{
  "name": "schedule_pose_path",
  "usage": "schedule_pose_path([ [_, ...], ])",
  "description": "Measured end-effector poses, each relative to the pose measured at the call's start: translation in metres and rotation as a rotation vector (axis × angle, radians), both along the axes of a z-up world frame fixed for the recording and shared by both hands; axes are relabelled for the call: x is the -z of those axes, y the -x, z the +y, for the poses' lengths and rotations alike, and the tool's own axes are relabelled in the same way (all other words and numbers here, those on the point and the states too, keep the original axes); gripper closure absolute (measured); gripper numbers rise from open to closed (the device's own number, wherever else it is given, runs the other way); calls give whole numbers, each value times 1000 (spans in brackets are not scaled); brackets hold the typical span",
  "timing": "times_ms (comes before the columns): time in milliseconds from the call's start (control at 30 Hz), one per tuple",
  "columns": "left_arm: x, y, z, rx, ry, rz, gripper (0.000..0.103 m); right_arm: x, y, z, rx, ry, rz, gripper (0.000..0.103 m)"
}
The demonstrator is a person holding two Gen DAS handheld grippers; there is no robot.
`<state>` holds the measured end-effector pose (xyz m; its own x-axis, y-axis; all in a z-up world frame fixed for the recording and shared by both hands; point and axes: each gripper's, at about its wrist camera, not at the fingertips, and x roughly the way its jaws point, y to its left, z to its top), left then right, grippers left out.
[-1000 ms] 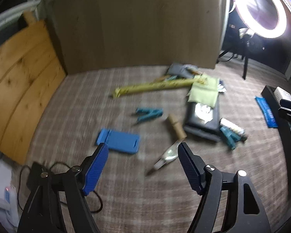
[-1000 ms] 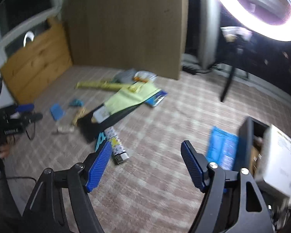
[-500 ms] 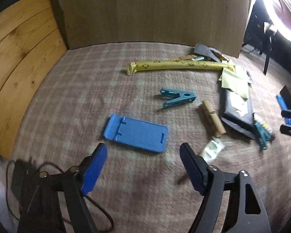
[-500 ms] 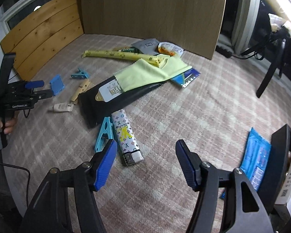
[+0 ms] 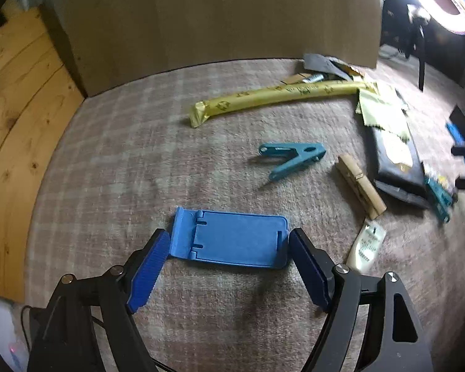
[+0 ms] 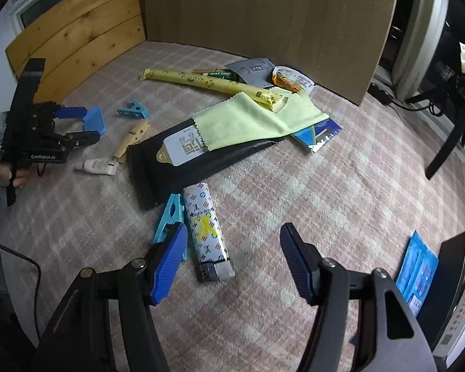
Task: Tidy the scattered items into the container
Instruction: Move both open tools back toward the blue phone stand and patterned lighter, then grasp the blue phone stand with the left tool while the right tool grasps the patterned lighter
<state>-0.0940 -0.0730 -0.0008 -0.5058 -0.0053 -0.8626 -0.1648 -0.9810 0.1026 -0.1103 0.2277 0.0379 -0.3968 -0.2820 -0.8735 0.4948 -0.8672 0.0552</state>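
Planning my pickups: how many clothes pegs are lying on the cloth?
3. A teal peg is near the blue stand, a wooden peg lies just right of it, and a light-blue peg rests against the lighter. More may hide under the pile.

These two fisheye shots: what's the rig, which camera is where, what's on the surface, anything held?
No robot arm here: a person carries a two-finger gripper in each hand, with a camera on each looking along the fingers.

Left view: the left gripper has its jaws opening around a flat blue phone stand, one finger at each end, not yet gripping. Beyond lie a teal clip and a wooden clothespin.

Right view: the right gripper has its jaws closing over a patterned lighter on the checked cloth, not gripping it yet. A black box shows at the right edge.

Nothing is held.
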Motion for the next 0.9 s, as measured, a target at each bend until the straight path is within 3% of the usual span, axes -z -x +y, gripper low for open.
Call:
schedule_pose_path([
  [367,0,6,1,29,-5,21,22,20,6,-20,-67,-105,-21,50],
  [567,1,0,6,55,-2,27,23,20,3,-20,-85,-96,-27,56],
  [633,1,1,5,54,-13,30,23,20,3,-21,-89,-86,-31,63],
  [700,1,3,4,52,-14,27,24,19,6,-19,-75,-73,-38,80],
  [900,0,1,0,64,-17,36,24,19,8,-10,-34,-10,-64,80],
])
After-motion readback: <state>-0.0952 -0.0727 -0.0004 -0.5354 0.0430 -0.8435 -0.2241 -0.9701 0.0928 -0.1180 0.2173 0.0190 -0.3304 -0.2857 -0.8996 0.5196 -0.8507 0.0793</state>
